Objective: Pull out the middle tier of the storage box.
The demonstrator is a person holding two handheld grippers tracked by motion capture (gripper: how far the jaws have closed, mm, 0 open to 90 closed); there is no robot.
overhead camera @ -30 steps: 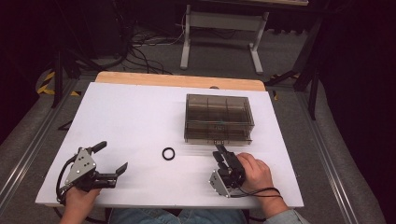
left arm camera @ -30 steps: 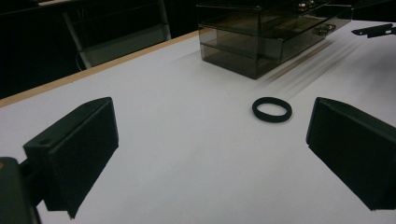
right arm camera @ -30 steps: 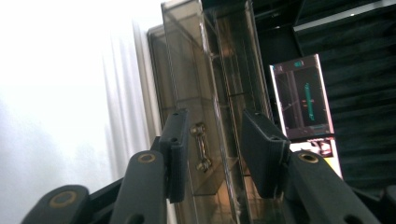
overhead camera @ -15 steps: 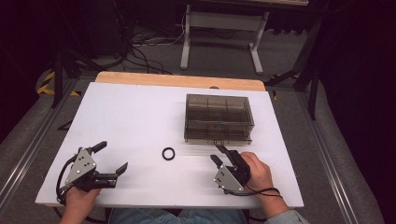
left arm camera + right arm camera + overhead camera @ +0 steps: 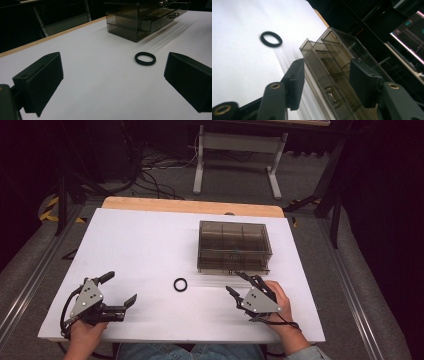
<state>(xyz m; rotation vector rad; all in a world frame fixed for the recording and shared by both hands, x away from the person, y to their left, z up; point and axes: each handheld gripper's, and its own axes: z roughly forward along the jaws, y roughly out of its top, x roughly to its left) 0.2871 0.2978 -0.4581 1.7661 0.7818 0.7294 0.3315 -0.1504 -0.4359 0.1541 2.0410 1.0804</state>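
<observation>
Lying flat on white table (image 5: pixel 150 235), small black ring (image 5: pixel 180 284), matte, round; both claws apart, right claw (image 5: pixel 239 283) just widening, empty.

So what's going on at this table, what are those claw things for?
A person sits at a white table with a two-jaw gripper in each hand. The right gripper sits just in front of a smoky clear drawer box; its jaws have just been opening, with nothing between them. The left gripper rests near the table's front edge, jaws wide open and empty. A small black ring lies loose on the table between the two, untouched.
</observation>
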